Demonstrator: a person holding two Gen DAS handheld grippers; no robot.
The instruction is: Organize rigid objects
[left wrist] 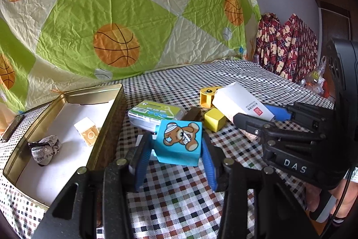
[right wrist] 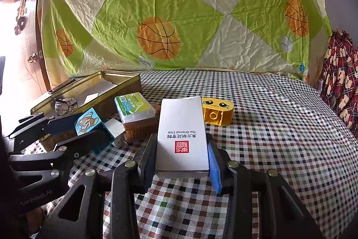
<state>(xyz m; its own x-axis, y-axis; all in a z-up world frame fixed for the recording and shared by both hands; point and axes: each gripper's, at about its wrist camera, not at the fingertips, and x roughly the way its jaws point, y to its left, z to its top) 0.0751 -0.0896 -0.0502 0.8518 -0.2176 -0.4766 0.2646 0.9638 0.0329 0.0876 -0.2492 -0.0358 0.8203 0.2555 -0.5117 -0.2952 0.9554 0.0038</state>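
Behind everything hangs a crinkled green and cream sheet printed with orange basketballs (left wrist: 116,45), and below it a checked cloth (right wrist: 279,127) covers the desk.

My left claw (left wrist: 176,149) is clamped on a bright blue plastic cube with a bandaged cartoon bear (left wrist: 179,140), pads on its two side faces, at the lower centre of the left view. It seems light, stiff and rather slick, so I judge a flat squeeze across opposite faces the safest hold. At the left edge of that view sits the open gold metal tin with a white lining (left wrist: 111,118), holding a small cream block with an orange face (left wrist: 87,131) and a grey crumpled lump (left wrist: 45,149); I take it for the cube's destination.

My right claw (right wrist: 182,162) grips a long white cardboard box with a red seal stamp (right wrist: 182,133) by its long sides, low in the middle of the right view. Cardboard can cave in, so I should squeeze gently, near the end where the walls are stiffest.

Loose on the cloth lie a yellow sad-faced plastic piece (right wrist: 217,110), a yellow cube (left wrist: 214,119) and a green-labelled clear plastic case (right wrist: 134,106).
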